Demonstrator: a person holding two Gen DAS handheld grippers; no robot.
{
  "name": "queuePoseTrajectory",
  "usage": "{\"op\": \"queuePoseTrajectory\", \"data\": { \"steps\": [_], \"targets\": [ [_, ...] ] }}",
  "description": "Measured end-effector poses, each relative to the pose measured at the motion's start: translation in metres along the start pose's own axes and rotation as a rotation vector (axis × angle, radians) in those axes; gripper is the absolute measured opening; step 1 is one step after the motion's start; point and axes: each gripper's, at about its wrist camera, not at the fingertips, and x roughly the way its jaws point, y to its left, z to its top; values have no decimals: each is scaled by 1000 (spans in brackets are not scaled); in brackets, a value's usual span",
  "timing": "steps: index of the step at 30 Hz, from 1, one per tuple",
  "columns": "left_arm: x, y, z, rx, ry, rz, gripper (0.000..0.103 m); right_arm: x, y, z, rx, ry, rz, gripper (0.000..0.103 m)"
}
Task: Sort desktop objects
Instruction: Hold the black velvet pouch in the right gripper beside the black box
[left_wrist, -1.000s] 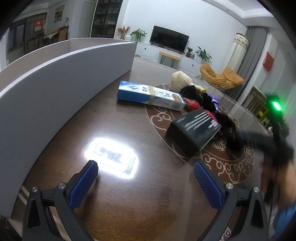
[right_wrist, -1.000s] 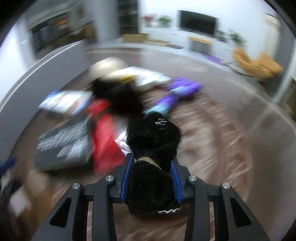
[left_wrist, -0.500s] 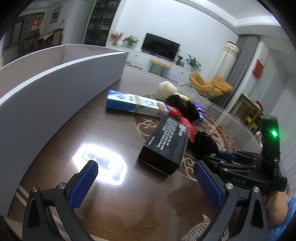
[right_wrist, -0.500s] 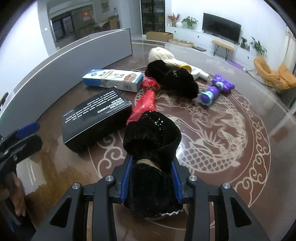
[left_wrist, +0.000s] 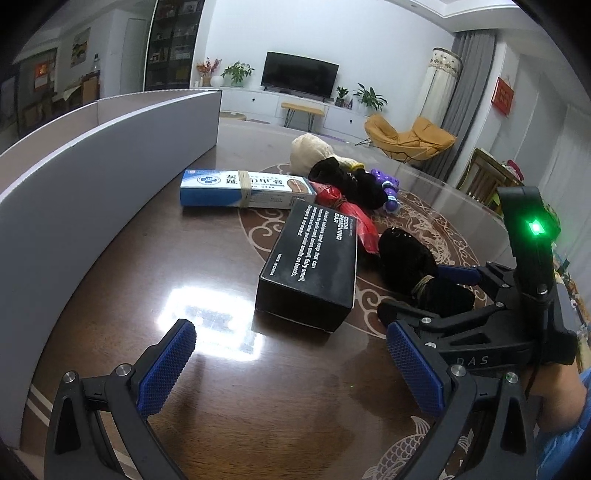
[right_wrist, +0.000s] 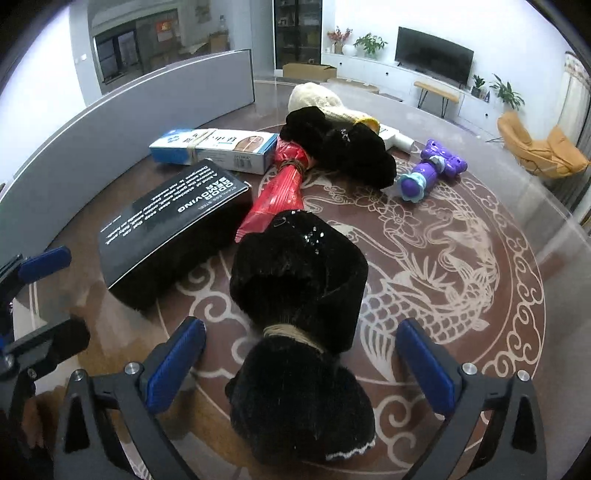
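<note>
Right gripper (right_wrist: 301, 360): we see its blue pads spread wide, clear of the fabric.
Black furry bundle (right_wrist: 299, 317): lies between our fingers on the table (right_wrist: 480, 332), tied with twine.
Black box (right_wrist: 173, 229): just left of the bundle.
Red bundle (right_wrist: 277, 195): between box and bundle.
Purple toy (right_wrist: 430, 173): farther right.

Brown table (right_wrist: 517, 302), black box (right_wrist: 173, 236), black bundle (right_wrist: 295, 295)
</note>
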Motion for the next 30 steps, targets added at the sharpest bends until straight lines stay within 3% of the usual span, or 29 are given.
{"op": "queuePoseTrajectory", "data": {
  "steps": [30],
  "targets": [
    [10, 3, 1, -12, 35, -3, 103, 0, 0, 1, 2, -2, -1, 103]
  ]
}}
